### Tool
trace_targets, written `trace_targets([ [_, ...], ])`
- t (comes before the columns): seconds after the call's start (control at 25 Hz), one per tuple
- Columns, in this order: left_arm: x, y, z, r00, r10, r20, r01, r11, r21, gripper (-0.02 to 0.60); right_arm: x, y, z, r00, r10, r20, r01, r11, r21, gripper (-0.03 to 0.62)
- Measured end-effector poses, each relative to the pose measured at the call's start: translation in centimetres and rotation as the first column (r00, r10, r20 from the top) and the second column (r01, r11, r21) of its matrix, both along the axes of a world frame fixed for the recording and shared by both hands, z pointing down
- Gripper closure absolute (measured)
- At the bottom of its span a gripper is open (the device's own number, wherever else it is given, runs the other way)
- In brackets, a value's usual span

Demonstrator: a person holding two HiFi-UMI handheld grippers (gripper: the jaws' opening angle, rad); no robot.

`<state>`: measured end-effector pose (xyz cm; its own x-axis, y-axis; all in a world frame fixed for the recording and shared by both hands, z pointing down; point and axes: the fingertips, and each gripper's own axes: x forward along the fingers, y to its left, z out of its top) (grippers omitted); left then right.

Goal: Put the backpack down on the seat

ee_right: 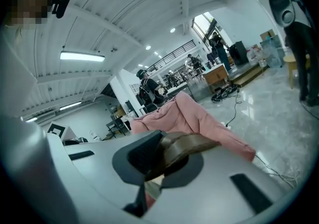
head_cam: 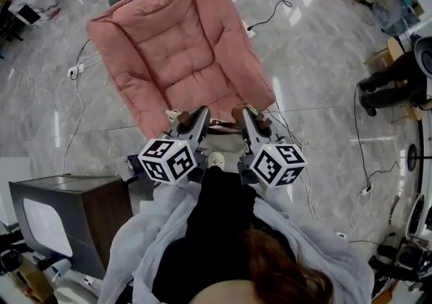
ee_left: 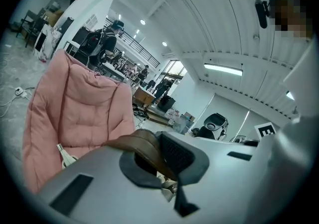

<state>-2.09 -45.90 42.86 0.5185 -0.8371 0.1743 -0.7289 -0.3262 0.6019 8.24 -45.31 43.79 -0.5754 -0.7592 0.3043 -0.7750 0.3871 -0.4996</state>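
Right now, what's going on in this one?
A person stands facing a pink cushioned chair with a two-jaw gripper in each hand. The left gripper is shut on a brown strap, and the right gripper is shut on a second brown strap. What looks like the dark backpack hangs below them, close to the person. It is not on the seat yet.

The left gripper (ee_left: 164,161) has its jaws clamped on a brown strap (ee_left: 141,142) — beyond it, at left, a pink quilted chair (ee_left: 75,111) stands on pale grey floor (ee_left: 9,76).
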Motion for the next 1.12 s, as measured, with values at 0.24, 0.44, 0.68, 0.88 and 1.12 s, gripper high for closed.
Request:
trace_targets([
  [0.24,-0.2,-4.7,0.7,0.999,0.047,-0.006,-0.048,0.998,-0.032,0.569,-0.5,-3.9,0.4,0.999,0.009,-0.046,-0.009,1.0,0.0,0.585],
  [0.44,-0.8,-8.5,-0.1,0.997,0.07,-0.026,-0.071,0.996,-0.047,0.569,-0.8,-7.6,-0.5,0.997,0.07,-0.029,-0.069,0.998,0.006,0.585],
  [0.68,-1.0,-14.2,-2.6,0.994,0.106,-0.012,-0.106,0.994,0.009,0.569,-1.2,-11.8,-2.8,0.992,0.122,-0.031,-0.12,0.991,0.064,0.585],
  [0.88,-2.8,-16.2,-0.8,0.991,0.122,0.051,-0.12,0.992,-0.035,0.569,-4.4,-12.1,-1.2,0.997,0.057,-0.047,-0.055,0.998,0.04,0.585],
  [1.12,-6.4,-12.3,9.5,0.993,0.087,0.075,-0.064,0.96,-0.273,0.569,-8.7,-7.2,8.0,0.999,-0.044,-0.032,0.036,0.976,-0.217,0.585],
])
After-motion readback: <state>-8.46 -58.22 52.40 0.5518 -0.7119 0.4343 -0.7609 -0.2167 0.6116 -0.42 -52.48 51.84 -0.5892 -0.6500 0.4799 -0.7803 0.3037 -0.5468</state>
